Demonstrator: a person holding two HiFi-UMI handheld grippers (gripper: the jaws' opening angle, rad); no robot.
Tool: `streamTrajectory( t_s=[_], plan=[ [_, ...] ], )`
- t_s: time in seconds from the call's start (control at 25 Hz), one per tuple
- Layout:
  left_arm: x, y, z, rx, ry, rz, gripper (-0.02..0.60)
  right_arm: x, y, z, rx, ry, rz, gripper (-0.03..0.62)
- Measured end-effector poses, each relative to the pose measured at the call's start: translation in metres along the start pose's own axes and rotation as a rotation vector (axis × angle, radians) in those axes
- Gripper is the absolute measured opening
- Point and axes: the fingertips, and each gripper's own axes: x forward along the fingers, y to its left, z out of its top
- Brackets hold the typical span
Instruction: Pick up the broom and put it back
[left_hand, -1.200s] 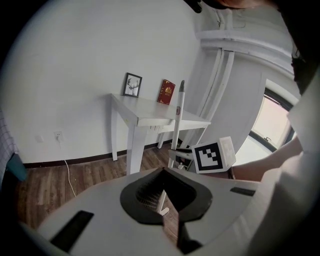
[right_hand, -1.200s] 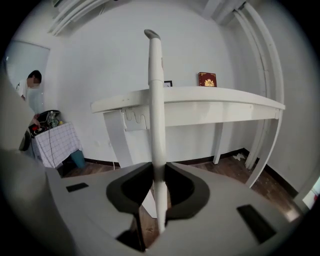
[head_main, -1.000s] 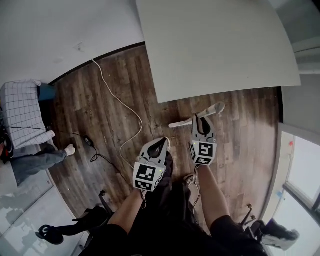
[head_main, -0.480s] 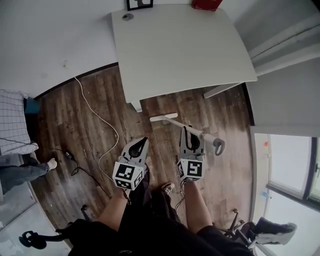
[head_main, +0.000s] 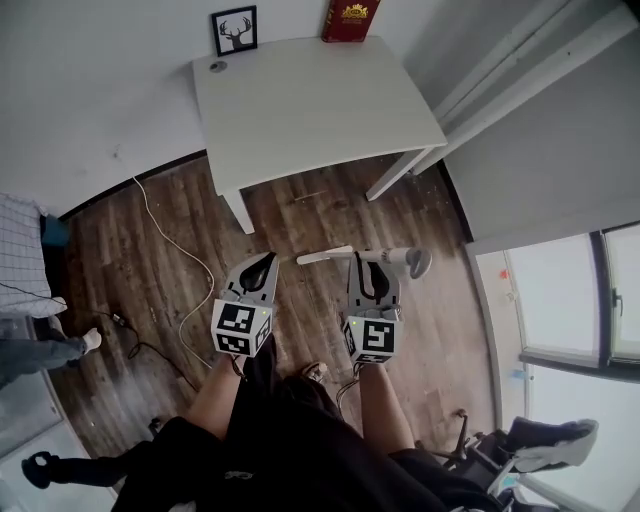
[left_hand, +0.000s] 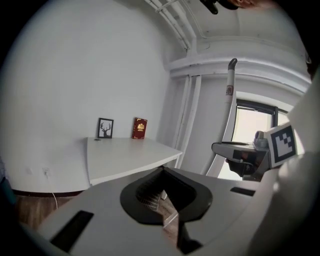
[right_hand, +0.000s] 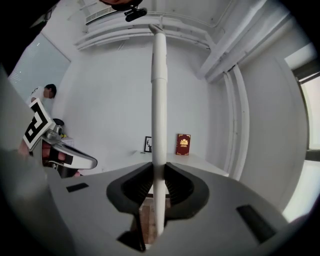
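Right gripper: I read its fingers as clamped on the white broom handle. The handle stood upright between them in the right gripper view and ran crosswise above the wooden floor in the head view, on the near side of the white worktop. Left gripper: fingers together with nothing between them, just left of the broom's end.
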Motion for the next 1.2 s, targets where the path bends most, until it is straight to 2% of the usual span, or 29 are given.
streamTrajectory(
  t_s=[0.12,0.32,0.52,0.6,1.0,1.2],
  plan=[
    [-0.011,-0.042,0.016,0.021,-0.037,-0.051,0.0,-0.042,-0.011,0.008,0.02,0.014,-0.03,0.087],
    [-0.028,-0.098,0.028,0.006,-0.098,-0.111,0.0,-0.1,-0.015,0.011,0.043,0.023,-0.025,0.087],
    [-0.039,-0.136,0.034,0.103,-0.115,-0.126,0.0,-0.139,-0.012,0.018,0.051,-0.007,-0.017,0.086],
    [-0.041,-0.149,0.038,0.119,-0.121,-0.14,0.0,-0.149,-0.01,0.019,0.052,-0.017,-0.009,0.086],
    [-0.034,-0.18,0.033,0.142,-0.104,-0.188,0.0,-0.169,-0.026,0.02,0.06,-0.053,-0.045,0.084],
    [-0.031,-0.186,0.036,0.19,-0.099,-0.185,0.0,-0.166,-0.035,0.03,0.055,-0.086,-0.062,0.084]
  ],
)
